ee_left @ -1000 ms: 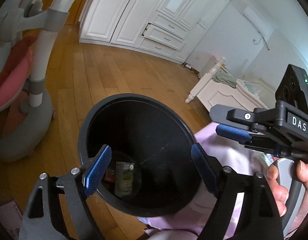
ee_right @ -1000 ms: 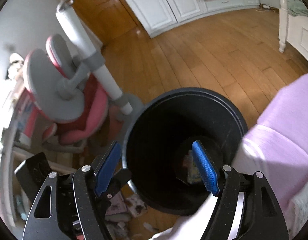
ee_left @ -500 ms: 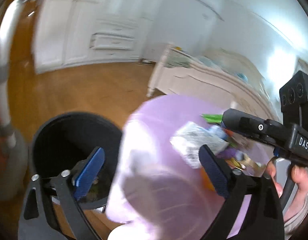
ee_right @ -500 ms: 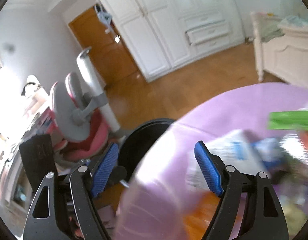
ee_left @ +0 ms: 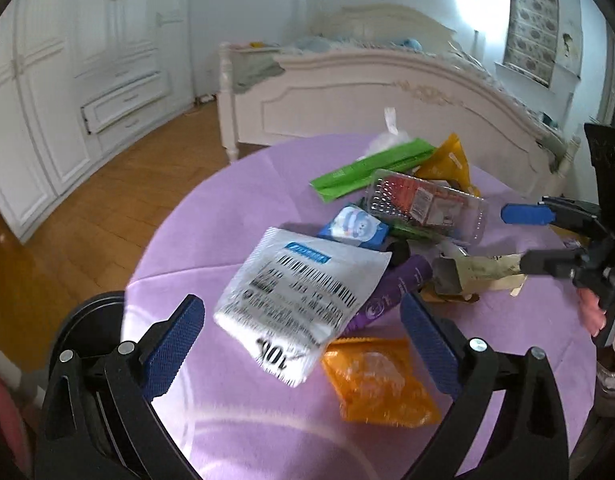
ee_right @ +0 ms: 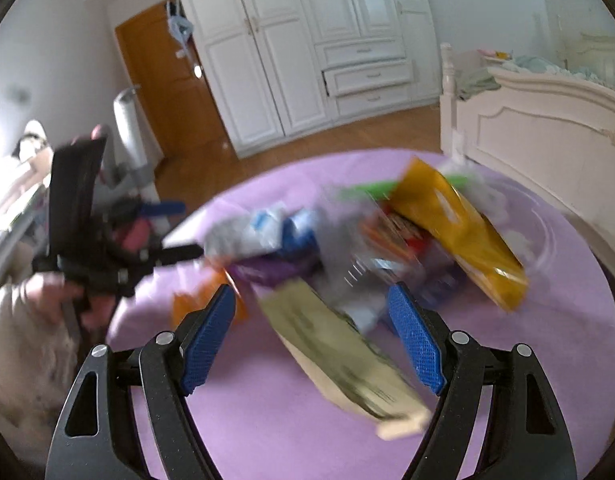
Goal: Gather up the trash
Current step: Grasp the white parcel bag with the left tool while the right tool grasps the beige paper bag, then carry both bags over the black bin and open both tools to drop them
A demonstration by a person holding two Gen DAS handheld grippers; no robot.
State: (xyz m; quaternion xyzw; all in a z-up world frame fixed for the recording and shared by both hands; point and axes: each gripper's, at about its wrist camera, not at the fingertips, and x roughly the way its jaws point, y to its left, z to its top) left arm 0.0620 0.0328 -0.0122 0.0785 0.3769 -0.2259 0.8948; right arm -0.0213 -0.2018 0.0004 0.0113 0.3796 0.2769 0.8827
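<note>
Now swung away from the black bin [ee_left: 87, 320] and over the round table [ee_left: 243, 420] with its lilac cloth, where a second ago both views looked straight down into the bin. Left tool [ee_left: 303, 344] spread wide with nothing between its blue pads, hovering above a white pouch with barcodes [ee_left: 303, 296]. Right tool [ee_right: 313, 336] also spread and empty, poised above a tan paper wrapper [ee_right: 343, 352]; much of that view smeared by motion.

Trash heaped mid-table: green packet [ee_left: 371, 168], yellow bag [ee_left: 447, 160], clear plastic tray [ee_left: 427, 204], blue snack pack [ee_left: 353, 226], purple tube [ee_left: 391, 292], orange sachet [ee_left: 377, 384] lying nearest the left tool. Bin only a dark rim low at the left, beside the table edge and below it.

Means a drop-off is likely finished and a fresh pick is starting. Plenty left to collect, so task judged far from done. Probably the white pouch next for the left, the tan wrapper for the right; thin, flat film could slip or fold, so a pinch on a raised edge seems wise.
</note>
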